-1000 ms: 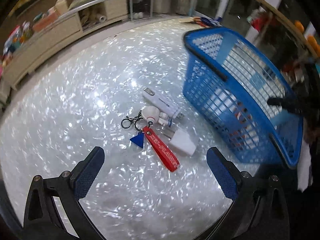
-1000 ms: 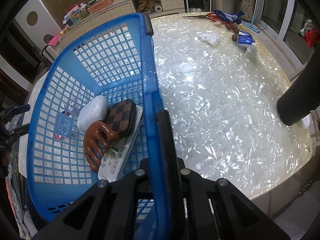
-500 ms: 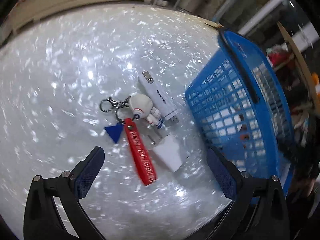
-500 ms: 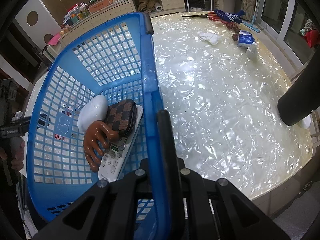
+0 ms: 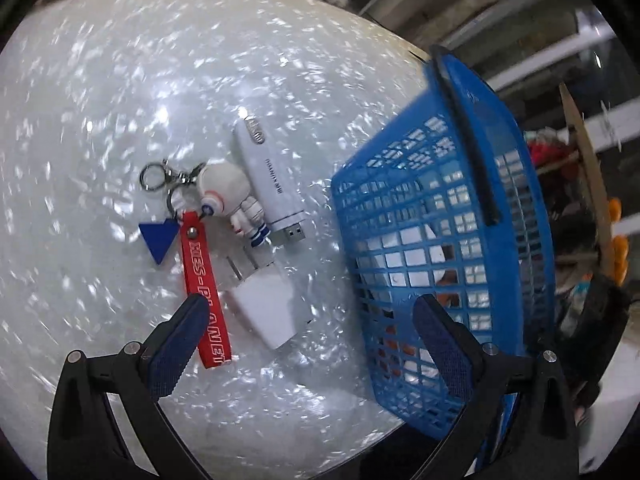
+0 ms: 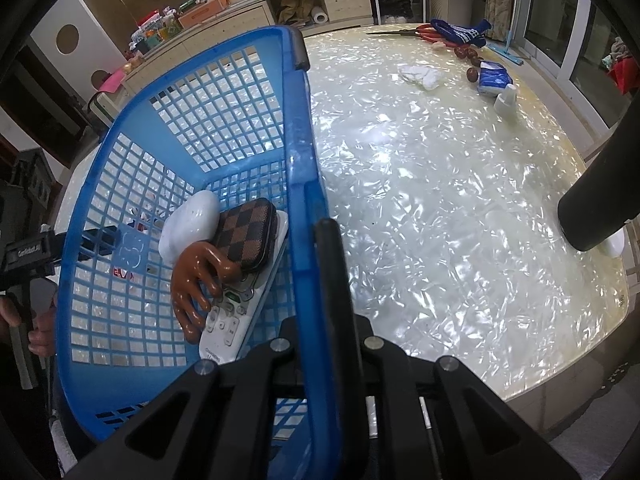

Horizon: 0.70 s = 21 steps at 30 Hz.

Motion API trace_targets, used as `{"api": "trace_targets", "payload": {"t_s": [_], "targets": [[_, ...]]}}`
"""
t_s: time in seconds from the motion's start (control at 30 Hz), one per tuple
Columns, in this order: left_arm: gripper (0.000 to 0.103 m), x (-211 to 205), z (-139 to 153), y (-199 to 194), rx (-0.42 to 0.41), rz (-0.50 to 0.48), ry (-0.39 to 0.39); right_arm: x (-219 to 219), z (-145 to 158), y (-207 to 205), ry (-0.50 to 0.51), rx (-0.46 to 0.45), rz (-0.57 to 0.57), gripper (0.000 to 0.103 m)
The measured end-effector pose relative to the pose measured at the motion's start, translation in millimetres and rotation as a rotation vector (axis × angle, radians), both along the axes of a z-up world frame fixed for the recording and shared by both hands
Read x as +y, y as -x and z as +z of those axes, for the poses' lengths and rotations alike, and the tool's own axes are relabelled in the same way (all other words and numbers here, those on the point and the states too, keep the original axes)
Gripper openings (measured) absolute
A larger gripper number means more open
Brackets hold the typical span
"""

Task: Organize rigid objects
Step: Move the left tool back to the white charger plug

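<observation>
Left tongs [image 5: 306,322]: spread apart over white plastic charger plug [image 5: 262,306] beside blue plastic mesh basket [image 5: 440,240]. Right tongs [image 6: 320,248]: clamped on basket rim. Risk: red keychain strap [image 5: 204,292], just beside plug, snagging in the pinch.

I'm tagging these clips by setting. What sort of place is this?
Probably a lived-in home room, maybe a dining area: a large pearly table, a long low cabinet cluttered with household items along the wall, and glass doors at the right.
</observation>
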<state>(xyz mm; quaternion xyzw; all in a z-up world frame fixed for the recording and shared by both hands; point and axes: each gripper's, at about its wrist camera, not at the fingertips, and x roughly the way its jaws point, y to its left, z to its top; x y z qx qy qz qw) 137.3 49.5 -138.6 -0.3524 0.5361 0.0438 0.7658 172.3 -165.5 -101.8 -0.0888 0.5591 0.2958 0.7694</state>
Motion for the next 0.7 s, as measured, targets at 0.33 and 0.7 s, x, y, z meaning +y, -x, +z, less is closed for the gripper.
{"api": "trace_targets", "payload": {"t_s": [0.33,0.7], "targets": [[0.102,8,-7,3,0.008,0.078,0.009,-3,0,-3,-0.004,0.010,-0.014,0.008],[0.100,10,-5,11,-0.012,0.086,0.073,-3,0,-4,-0.002,0.010,-0.012,0.008]]}}
